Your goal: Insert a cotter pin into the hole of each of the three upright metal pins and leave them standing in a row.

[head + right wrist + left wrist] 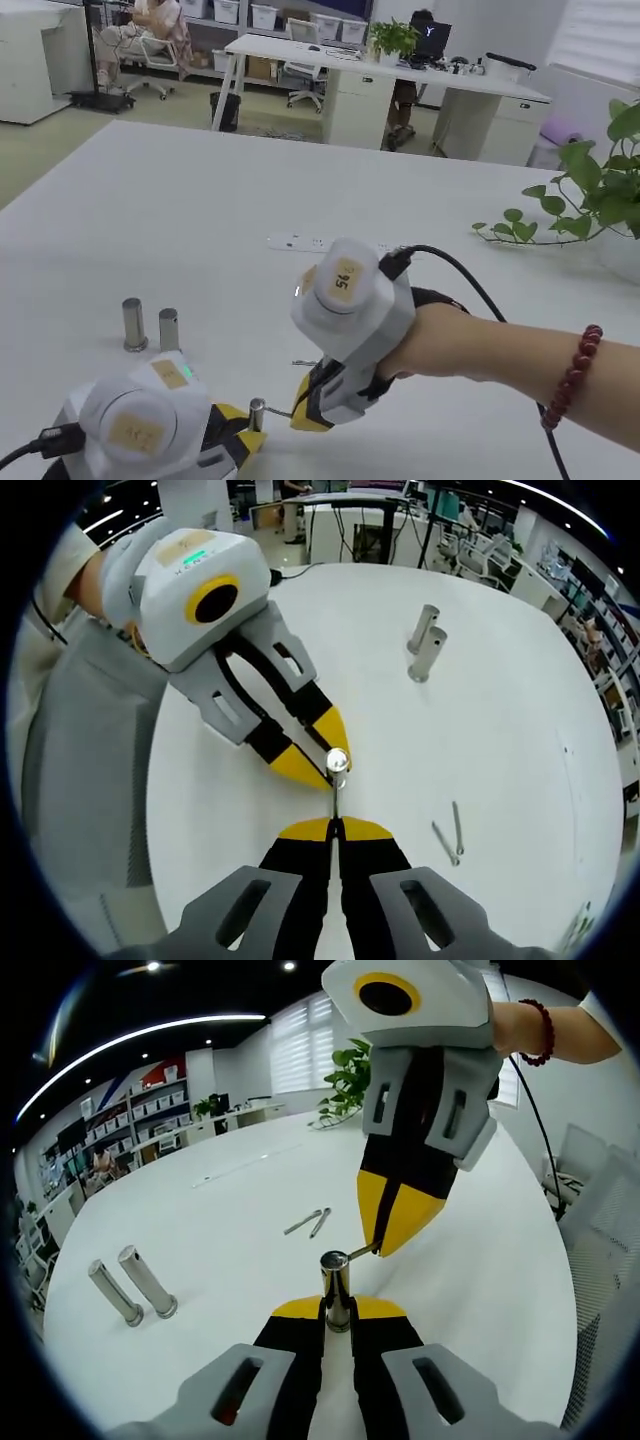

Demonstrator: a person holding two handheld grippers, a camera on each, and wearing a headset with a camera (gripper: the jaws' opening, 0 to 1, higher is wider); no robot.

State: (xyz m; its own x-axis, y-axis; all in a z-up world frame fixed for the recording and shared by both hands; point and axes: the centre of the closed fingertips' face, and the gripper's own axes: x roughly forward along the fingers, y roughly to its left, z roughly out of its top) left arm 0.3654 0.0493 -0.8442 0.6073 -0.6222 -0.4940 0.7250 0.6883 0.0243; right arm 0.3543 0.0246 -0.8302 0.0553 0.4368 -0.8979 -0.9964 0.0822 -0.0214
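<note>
My left gripper [338,1308] is shut on an upright metal pin [337,1278], holding it near its base on the white table [200,220]. My right gripper [334,823] is shut on a cotter pin [336,798], whose tip meets the head of that metal pin [337,760]. In the head view the left gripper [245,436] sits bottom left, the right gripper [300,412] just right of the held pin [257,412]. Two more metal pins [134,325] [169,329] stand side by side farther left. Two loose cotter pins [310,1222] lie flat beyond.
A potted plant [590,195] trails over the table's right edge. A thin white strip [298,242] lies mid-table. A black cable [470,285] runs from the right gripper along the forearm. Office desks and chairs stand far behind.
</note>
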